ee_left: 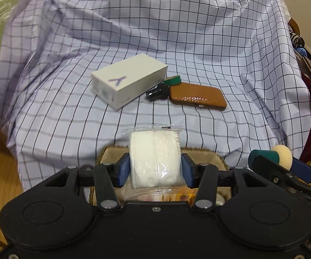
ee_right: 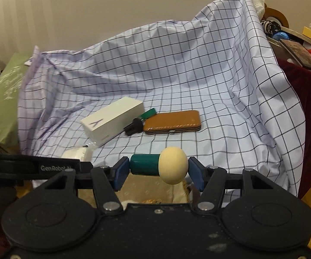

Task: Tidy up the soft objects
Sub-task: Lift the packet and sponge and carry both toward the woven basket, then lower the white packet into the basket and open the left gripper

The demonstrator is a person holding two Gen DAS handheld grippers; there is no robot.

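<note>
My left gripper (ee_left: 155, 168) is shut on a white cloth pad in a clear plastic bag (ee_left: 155, 161), held above a beige basket (ee_left: 200, 153) at the front edge of the checked cloth (ee_left: 177, 43). My right gripper (ee_right: 158, 169) is shut on a peg toy lying sideways, with a green body (ee_right: 144, 164) and a cream round head (ee_right: 173, 165). That toy (ee_left: 281, 153) and the right gripper also show at the right edge of the left wrist view. The bagged pad (ee_right: 77, 152) peeks past the left gripper in the right wrist view.
On the checked cloth lie a white box (ee_left: 129, 81), a small black clip (ee_left: 156, 93) with a green tag (ee_left: 172, 79), and a brown leather case (ee_left: 197, 98). A green bag (ee_right: 2, 99) stands left. Dark red cloth and clutter (ee_right: 295, 49) sit right. Wood floor lies below.
</note>
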